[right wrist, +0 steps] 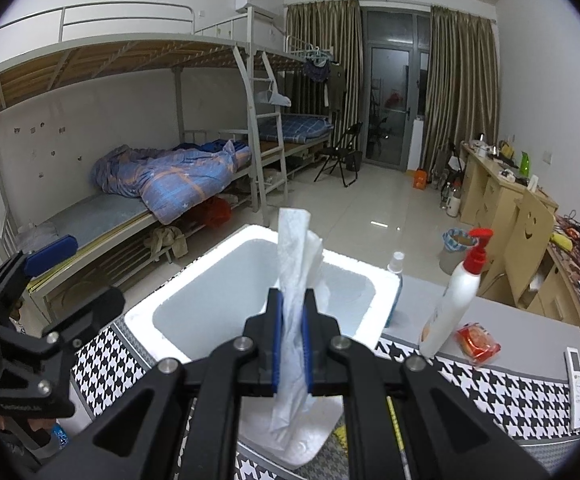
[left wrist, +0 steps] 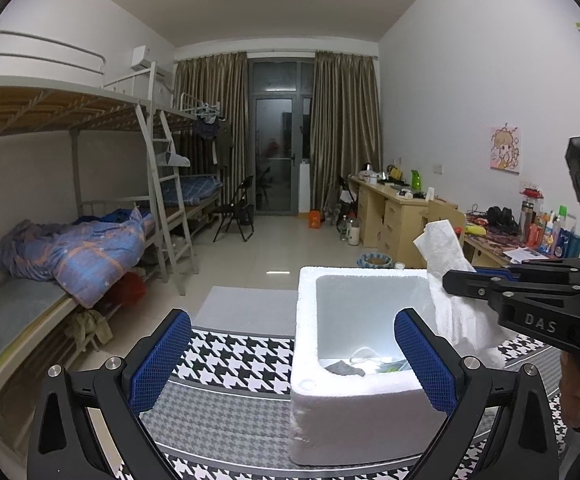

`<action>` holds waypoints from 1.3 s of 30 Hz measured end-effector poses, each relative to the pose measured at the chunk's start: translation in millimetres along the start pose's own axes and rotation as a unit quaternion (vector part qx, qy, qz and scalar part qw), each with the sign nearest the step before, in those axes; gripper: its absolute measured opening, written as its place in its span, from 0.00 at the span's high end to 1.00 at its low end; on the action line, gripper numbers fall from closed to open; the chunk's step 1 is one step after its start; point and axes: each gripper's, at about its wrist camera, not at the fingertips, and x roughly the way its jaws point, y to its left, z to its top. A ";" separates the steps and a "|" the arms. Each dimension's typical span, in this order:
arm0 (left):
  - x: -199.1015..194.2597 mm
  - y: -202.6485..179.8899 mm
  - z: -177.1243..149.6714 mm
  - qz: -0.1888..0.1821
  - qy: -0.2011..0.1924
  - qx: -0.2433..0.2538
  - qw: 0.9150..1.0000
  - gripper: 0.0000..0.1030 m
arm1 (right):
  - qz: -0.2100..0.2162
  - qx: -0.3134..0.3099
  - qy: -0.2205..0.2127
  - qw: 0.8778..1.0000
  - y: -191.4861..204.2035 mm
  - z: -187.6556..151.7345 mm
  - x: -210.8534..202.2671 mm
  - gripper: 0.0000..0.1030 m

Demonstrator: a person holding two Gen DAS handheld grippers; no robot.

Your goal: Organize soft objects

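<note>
Right wrist view: right gripper [right wrist: 290, 340] jaws clamped on a white tissue [right wrist: 295, 264], held upright, crumpled and limp, above the near rim of the foam box [right wrist: 382, 280] on the desk [right wrist: 530, 332]. Left gripper [left wrist: 292, 356] jaws wide, holding nothing. Step looks like drop-off; next move: carry tissue over the cavity, release

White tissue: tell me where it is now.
The white tissue is clamped in the right tool, held upright above the near rim of the foam box.

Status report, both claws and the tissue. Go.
Right claw shut on tissue, above foam box. Left claw open, empty. Nothing blocking the box opening.
</note>
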 end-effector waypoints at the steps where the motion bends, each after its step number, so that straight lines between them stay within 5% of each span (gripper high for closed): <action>1: -0.1 0.5 -0.5 0.000 0.000 -0.001 1.000 0.01 | 0.003 0.004 0.001 1.000 -0.3 0.3 2.3 0.88; 3: 0.2 1.0 -1.5 0.000 0.001 -0.002 1.000 0.01 | 0.007 0.003 0.006 1.000 0.9 0.3 6.7 0.79; 5: 0.0 0.4 -3.1 0.000 0.001 -0.002 1.000 0.01 | -0.002 0.005 0.011 1.000 2.2 0.4 10.7 0.55; 7: -0.4 0.9 -2.4 0.000 0.001 -0.001 1.000 0.01 | -0.006 0.004 0.005 1.000 4.0 1.2 11.7 0.43; 14: -1.1 4.0 -6.1 -0.001 0.004 -0.004 1.000 0.01 | -0.003 0.008 0.003 1.000 3.6 2.6 7.8 0.26; 39: -18.3 -37.6 -2.0 -0.034 -0.010 0.014 0.999 0.01 | -0.035 0.035 -0.043 0.998 -27.8 -15.6 -50.9 0.18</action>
